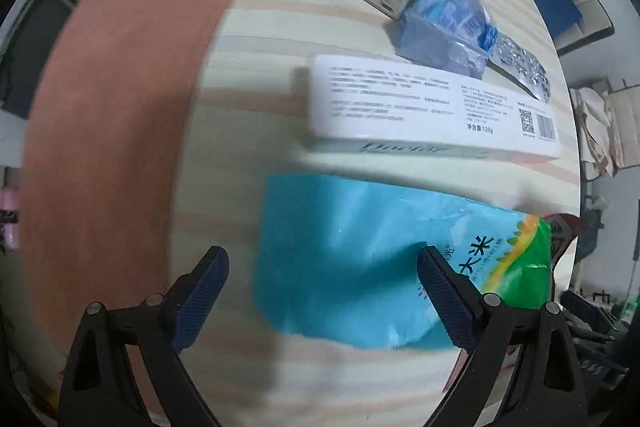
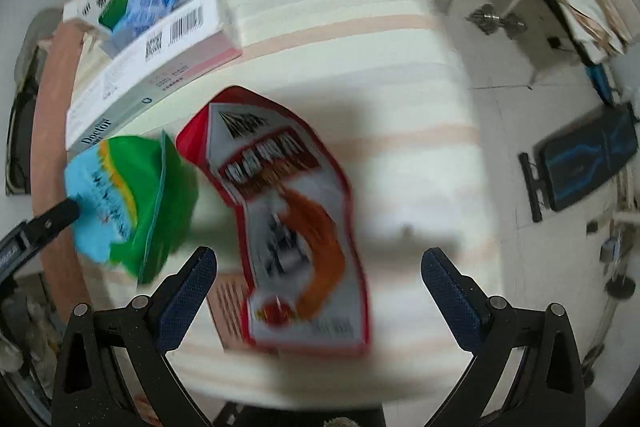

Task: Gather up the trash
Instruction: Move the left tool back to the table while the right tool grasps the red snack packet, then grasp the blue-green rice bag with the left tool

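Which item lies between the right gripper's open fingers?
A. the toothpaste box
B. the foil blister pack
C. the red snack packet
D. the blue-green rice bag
C: in the right wrist view the red snack packet lies flat on the table between the right gripper's spread fingers.

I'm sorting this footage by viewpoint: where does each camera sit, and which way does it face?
Left wrist: on the left gripper, looking down along its open fingers at the blue-green rice bag and the white toothpaste box.
Right wrist: on the right gripper, open, above the red snack packet; one left-gripper finger shows at the rice bag.
Shared: rice bag, toothpaste box, striped table.
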A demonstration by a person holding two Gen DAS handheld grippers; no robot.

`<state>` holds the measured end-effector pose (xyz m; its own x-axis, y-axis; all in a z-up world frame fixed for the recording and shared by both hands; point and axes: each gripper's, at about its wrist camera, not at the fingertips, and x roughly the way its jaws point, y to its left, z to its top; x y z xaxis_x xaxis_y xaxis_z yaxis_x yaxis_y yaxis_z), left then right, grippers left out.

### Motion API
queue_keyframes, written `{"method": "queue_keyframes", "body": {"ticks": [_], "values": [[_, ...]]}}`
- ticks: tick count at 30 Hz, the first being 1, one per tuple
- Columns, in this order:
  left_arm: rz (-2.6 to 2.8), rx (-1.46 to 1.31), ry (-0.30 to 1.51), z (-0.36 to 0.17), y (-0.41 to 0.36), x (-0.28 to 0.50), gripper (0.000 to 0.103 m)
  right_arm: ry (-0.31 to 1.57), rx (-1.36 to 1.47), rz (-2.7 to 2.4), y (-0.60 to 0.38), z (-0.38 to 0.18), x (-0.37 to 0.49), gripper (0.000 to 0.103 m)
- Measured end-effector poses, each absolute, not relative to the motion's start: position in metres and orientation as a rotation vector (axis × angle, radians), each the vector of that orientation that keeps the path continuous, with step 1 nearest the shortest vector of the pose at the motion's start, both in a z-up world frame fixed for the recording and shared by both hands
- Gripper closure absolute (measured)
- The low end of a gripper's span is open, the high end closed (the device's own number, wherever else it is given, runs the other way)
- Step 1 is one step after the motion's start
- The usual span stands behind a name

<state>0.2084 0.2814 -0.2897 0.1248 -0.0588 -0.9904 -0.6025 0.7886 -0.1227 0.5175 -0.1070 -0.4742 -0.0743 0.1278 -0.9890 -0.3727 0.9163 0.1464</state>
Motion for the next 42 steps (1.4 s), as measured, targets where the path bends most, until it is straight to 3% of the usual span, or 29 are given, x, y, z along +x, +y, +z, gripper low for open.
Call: {"method": "queue_keyframes", "body": {"ticks": [5, 7, 8, 9, 23, 31, 35, 36, 39, 42], "values": [[0.436, -0.527, 1.394, -0.285, 0.274, 0.210, 0.052, 1.543, -0.320, 0.385, -0.087, -0.482, 0.513, 0.019], [0.454, -0.487, 1.386, -0.276, 0.269, 0.206, 0.084, 1.504, -0.350, 0.363, -0.088, -0.478, 0.509, 0.033], [0.448, -0.487, 1.384, -0.273, 0.268, 0.206, 0.094, 1.484, -0.337, 0.382, -0.089, -0.475, 0.508, 0.049], [0.440, -0.491, 1.382, -0.269, 0.265, 0.203, 0.102, 1.486, -0.327, 0.385, -0.090, -0.472, 0.507, 0.054], [0.468, -0.521, 1.235, -0.200, 0.277, 0.167, 0.102, 1.472, -0.158, 0.461, -0.115, -0.438, 0.499, 0.059], [0.461, -0.775, 1.316, -0.277, 0.310, 0.159, 0.099, 1.510, 0.011, 0.481, -0.125, -0.429, 0.513, 0.059], [0.470, -0.913, 1.302, -0.284, 0.313, 0.136, 0.098, 1.465, 0.040, 0.515, -0.120, -0.409, 0.522, 0.059], [0.469, -0.955, 1.290, -0.283, 0.311, 0.126, 0.096, 1.458, 0.044, 0.524, -0.118, -0.405, 0.522, 0.059], [0.466, -1.060, 1.239, -0.279, 0.303, 0.102, 0.068, 1.448, 0.030, 0.549, -0.107, -0.401, 0.526, 0.059], [0.424, -1.158, 1.196, -0.286, 0.294, 0.097, 0.067, 1.460, -0.018, 0.571, -0.091, -0.408, 0.527, 0.059]]}}
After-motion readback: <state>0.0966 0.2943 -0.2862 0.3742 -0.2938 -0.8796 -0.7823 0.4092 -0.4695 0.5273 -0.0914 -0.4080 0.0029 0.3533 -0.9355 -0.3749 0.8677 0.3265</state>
